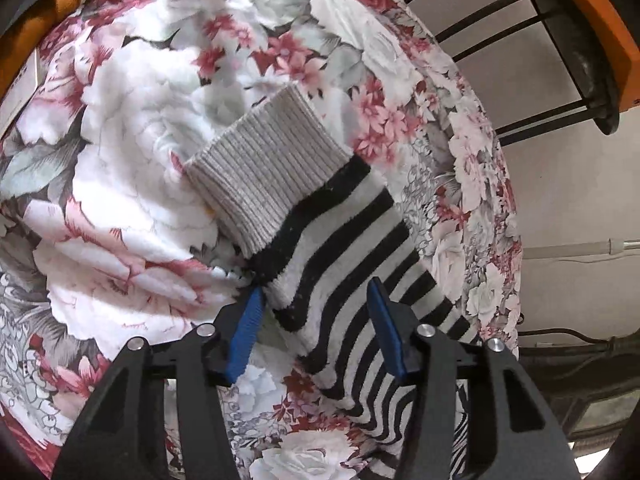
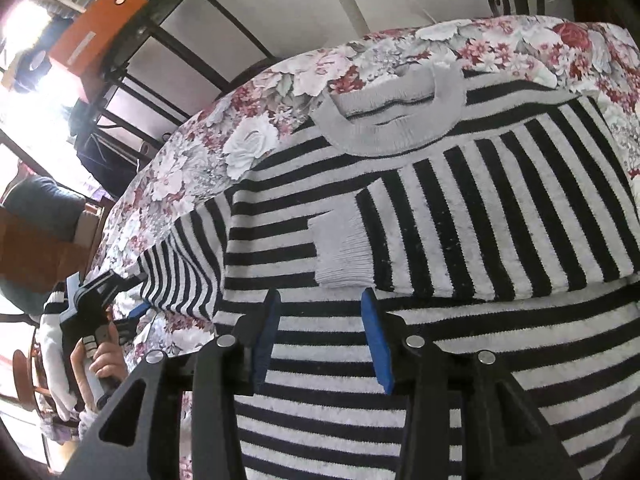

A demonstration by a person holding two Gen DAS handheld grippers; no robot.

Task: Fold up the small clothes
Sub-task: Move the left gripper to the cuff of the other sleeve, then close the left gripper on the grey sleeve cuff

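A black-and-white striped sweater [image 2: 400, 216] with a grey collar [image 2: 396, 120] lies flat on a floral-covered table. One sleeve is folded across the chest, its grey cuff [image 2: 342, 252] just ahead of my right gripper [image 2: 318, 300], which is open and empty above the body. The other sleeve [image 1: 344, 280] stretches out over the cloth and ends in a grey ribbed cuff [image 1: 264, 168]. My left gripper [image 1: 316, 288] is open with its blue pads on either side of this sleeve. It also shows in the right wrist view [image 2: 120, 312], held by a hand.
The floral tablecloth [image 1: 120, 160] covers a round table whose edge [image 1: 500, 200] curves at the right. A black metal chair with an orange seat [image 1: 580, 40] stands beyond that edge. An orange-brown cloth [image 1: 40, 12] lies at the far left.
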